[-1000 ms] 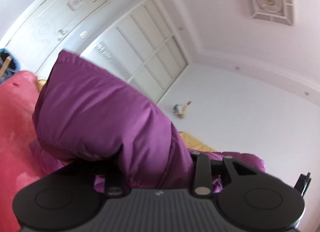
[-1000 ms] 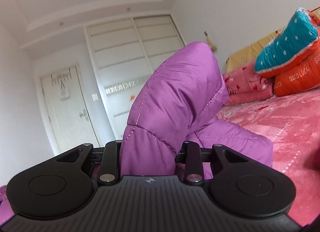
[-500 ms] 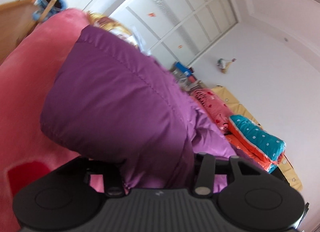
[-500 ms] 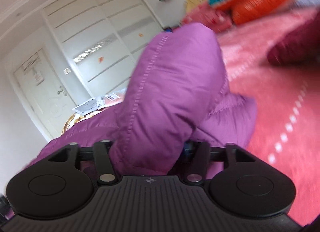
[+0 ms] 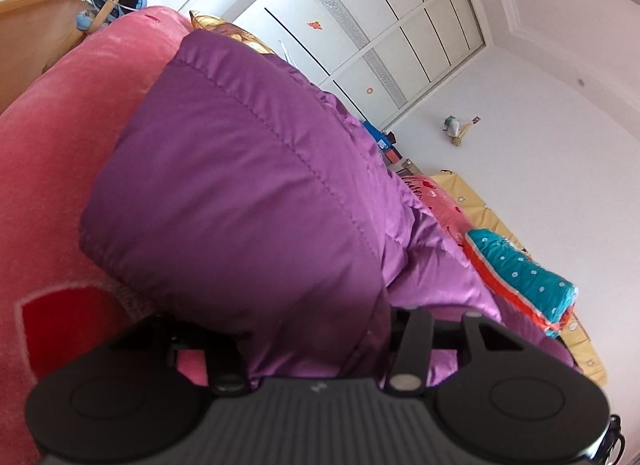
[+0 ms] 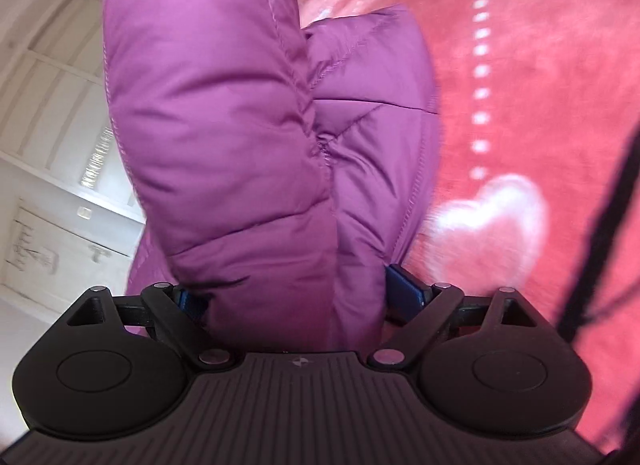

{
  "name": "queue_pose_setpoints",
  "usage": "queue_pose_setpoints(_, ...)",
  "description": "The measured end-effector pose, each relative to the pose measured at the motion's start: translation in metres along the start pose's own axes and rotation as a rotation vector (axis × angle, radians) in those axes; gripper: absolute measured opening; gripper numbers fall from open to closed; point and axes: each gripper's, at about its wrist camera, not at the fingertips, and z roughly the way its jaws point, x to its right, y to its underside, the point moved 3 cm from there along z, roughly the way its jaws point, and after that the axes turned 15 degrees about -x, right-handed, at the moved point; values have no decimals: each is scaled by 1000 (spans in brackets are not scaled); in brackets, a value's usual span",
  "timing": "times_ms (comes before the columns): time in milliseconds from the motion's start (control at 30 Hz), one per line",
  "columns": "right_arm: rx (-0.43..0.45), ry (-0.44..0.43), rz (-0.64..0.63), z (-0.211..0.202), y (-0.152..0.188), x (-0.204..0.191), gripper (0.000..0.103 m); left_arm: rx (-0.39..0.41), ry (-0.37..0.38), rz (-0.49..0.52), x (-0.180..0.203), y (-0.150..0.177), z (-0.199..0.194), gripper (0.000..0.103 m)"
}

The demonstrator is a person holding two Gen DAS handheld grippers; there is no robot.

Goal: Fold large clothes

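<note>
Right wrist: purple jacket hides right claw fingertips.

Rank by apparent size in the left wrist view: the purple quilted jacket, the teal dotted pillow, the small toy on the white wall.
1. Purple quilted jacket, though it sits closest to the camera, which inflates it.
2. Teal dotted pillow.
3. Small toy on the white wall, far off, so its true size is unsure.

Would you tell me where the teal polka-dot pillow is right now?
The teal polka-dot pillow shows in the left wrist view at the right, on an orange cushion beside the purple padded jacket; the right wrist view does not show it.
</note>
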Motion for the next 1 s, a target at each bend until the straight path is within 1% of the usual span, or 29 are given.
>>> queue_pose_setpoints(33, -1, -11, -17, 4, -2, -1, 103, 3, -7, 3, 1, -1, 2, 51)
queue_pose_setpoints(67, -1, -36, -43, -2, -5, 6, 103, 7, -11, 2, 2, -2, 4, 51)
queue_pose_setpoints(133, -9, -83, -112, 9, -12, 2, 103, 12, -14, -7, 0, -6, 5, 51)
queue_pose_setpoints(233, -28, -128, -192, 27, -23, 3, 103, 20, -23, -12, 2, -15, 15, 51)
queue_pose_setpoints(333, -58, -156, -234, 50, -39, -9, 103, 33, -43, -15, 5, -25, 29, 51)
queue_pose_setpoints(433, -77, -138, -299, 70, -60, -18, 103, 47, -55, 4, 8, -33, 43, 51)
queue_pose_setpoints(500, -77, -116, -339, 73, -64, -17, 103, 52, -53, 16, 7, -34, 49, 51)
queue_pose_setpoints(567, -75, -102, -381, 63, -58, -12, 103, 55, -50, 22, 7, -35, 49, 51)
queue_pose_setpoints(600, -68, -85, -387, 51, -54, -8, 103, 55, -45, 24, 7, -36, 49, 52)
queue_pose_setpoints(633, -62, -72, -381, 43, -46, -5, 103, 54, -36, 26, 6, -36, 48, 52)
queue_pose_setpoints(700, -56, -48, -367, 20, -37, 3, 103, 46, -19, 36, 6, -34, 44, 55)
queue_pose_setpoints(800, -51, -20, -354, -24, -24, 17, 103, 7, 5, 78, 12, -31, 34, 72)
queue_pose_setpoints(833, -45, -14, -347, -40, -20, 23, 103, -4, 9, 102, 16, -28, 29, 81)
queue_pose_setpoints(867, -42, -7, -340, -55, -14, 30, 103, -15, -3, 128, 20, -24, 23, 88)
queue_pose_setpoints(933, -37, 28, -314, -82, -1, 43, 103, -36, -50, 174, 28, -11, 11, 94)
queue_pose_setpoints(967, -37, 60, -309, -94, 6, 49, 103, -41, -67, 187, 31, -6, 5, 99)
queue_pose_setpoints(1000, -34, 88, -311, -107, 13, 55, 103, -48, -82, 195, 33, -1, -1, 101)
